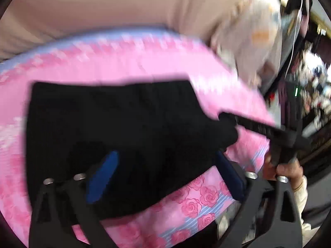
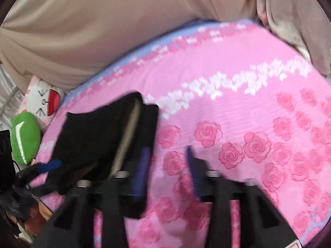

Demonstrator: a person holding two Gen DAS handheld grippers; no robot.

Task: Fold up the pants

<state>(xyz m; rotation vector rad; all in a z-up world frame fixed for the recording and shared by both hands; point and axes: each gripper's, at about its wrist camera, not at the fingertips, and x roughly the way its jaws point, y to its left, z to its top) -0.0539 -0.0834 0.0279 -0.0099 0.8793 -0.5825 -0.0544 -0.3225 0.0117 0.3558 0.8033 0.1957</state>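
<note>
Surface: pink rose-print bed (image 2: pixel 238 107), beige curtain behind.
Pants: black pants (image 1: pixel 115 124) lie folded, long axis across the left view.
Left tongs (image 1: pixel 165 175): apart, straddling the pants' near edge.
Right tongs (image 2: pixel 167 169): apart, pants just left; motion blur, so contact unclear.
Nearer: left.

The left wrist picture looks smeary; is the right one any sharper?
Left wrist view: motion blur smears the black pants and far pink rose-print bedsheet; near roses stay crisp. Right wrist view: slightly sharper, roses on the bedsheet readable, blue-padded fingers blurred. Both bend edges, fisheye style.
</note>
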